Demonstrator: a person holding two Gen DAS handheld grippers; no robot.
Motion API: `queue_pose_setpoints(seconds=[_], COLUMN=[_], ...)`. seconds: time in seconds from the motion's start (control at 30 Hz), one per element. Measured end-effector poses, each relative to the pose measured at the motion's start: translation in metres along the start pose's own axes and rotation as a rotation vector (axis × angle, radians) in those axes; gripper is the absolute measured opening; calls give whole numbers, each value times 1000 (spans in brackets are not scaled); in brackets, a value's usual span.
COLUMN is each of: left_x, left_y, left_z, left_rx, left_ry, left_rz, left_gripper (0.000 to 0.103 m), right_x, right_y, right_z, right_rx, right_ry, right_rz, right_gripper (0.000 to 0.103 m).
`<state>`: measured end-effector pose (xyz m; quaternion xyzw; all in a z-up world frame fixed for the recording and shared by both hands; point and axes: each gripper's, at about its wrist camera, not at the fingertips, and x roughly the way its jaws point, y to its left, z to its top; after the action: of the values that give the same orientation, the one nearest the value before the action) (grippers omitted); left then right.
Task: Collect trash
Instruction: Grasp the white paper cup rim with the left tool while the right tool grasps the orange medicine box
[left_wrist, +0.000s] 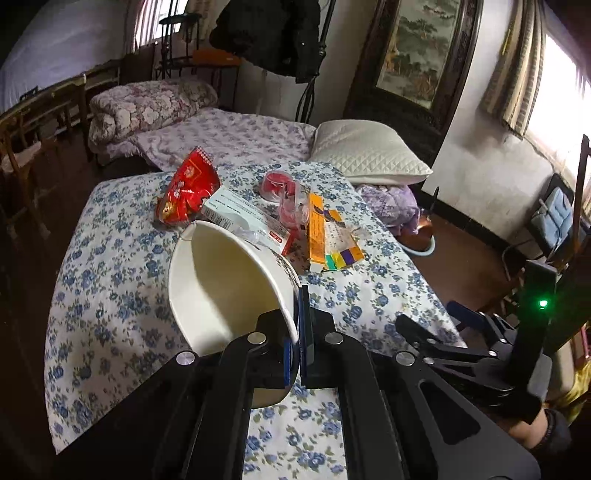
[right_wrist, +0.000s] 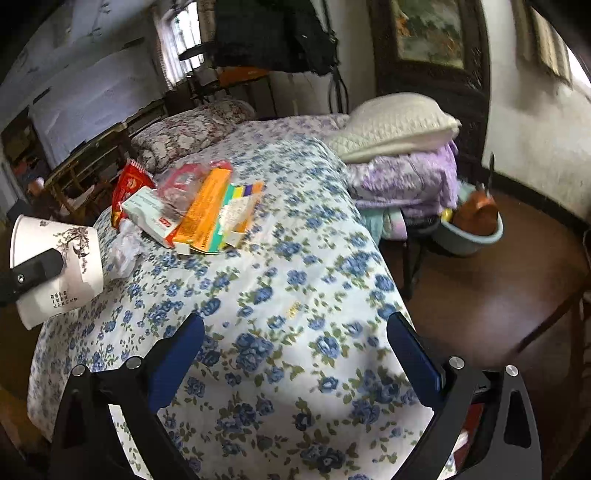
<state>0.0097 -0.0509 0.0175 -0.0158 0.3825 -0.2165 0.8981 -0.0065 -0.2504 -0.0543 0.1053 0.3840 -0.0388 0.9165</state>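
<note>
My left gripper (left_wrist: 299, 332) is shut on the rim of a white paper cup (left_wrist: 221, 280), held tilted above the flowered bedspread (left_wrist: 110, 295); the cup also shows in the right wrist view (right_wrist: 55, 266). Beyond it lies a trash pile: a red snack bag (left_wrist: 186, 192), a white box (left_wrist: 243, 218), an orange box (left_wrist: 317, 232), clear red plastic wrap (left_wrist: 280, 188) and a crumpled tissue (right_wrist: 123, 247). My right gripper (right_wrist: 295, 354) is open and empty, low over the near bedspread, short of the orange box (right_wrist: 203, 214). It also shows in the left wrist view (left_wrist: 424, 325).
A white pillow (left_wrist: 369, 151) on folded purple bedding (right_wrist: 406, 177) lies at the bed's far right. A basin (right_wrist: 476, 229) sits on the brown floor to the right. Wooden chairs (left_wrist: 33, 122) stand left; a rolled floral quilt (left_wrist: 147, 107) lies behind.
</note>
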Motion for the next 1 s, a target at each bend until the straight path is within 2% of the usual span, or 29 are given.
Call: queue_pose_setpoints(seconds=[0.07, 0.23, 0.37, 0.43, 0.53, 0.7, 0.8, 0.87, 0.93, 1.0], left_x=[-6, -11, 2, 8, 9, 12, 14, 15, 17, 18], left_y=[4, 19, 34, 37, 39, 40, 40, 41, 43, 43], left_z=[4, 10, 11, 11, 11, 11, 10, 9, 9, 9], left_rx=[-25, -55, -86, -81, -83, -87, -83, -88, -98, -101], left_ry=[-23, -79, -44, -22, -22, -17, -11, -5, -1, 1], left_rz=[-4, 89, 109, 115, 108, 104, 105, 105, 105, 106], left_gripper=[4, 4, 4, 4, 4, 4, 4, 4, 4, 4], right_x=[2, 16, 39, 50, 67, 85, 93, 90, 81, 72], right_y=[7, 32, 61, 76, 96, 103, 101, 99, 92, 84], right_z=[10, 38, 59, 62, 64, 69, 67, 65, 63, 61], right_rx=[-18, -60, -150, -208, -280, -256, -242, -240, -220, -190], right_ry=[-5, 24, 50, 70, 95, 98, 129, 118, 113, 110], right_rz=[11, 55, 37, 24, 10, -2, -33, -39, -1, 29], right_gripper=[97, 97, 94, 85, 79, 77, 58, 51, 25, 22])
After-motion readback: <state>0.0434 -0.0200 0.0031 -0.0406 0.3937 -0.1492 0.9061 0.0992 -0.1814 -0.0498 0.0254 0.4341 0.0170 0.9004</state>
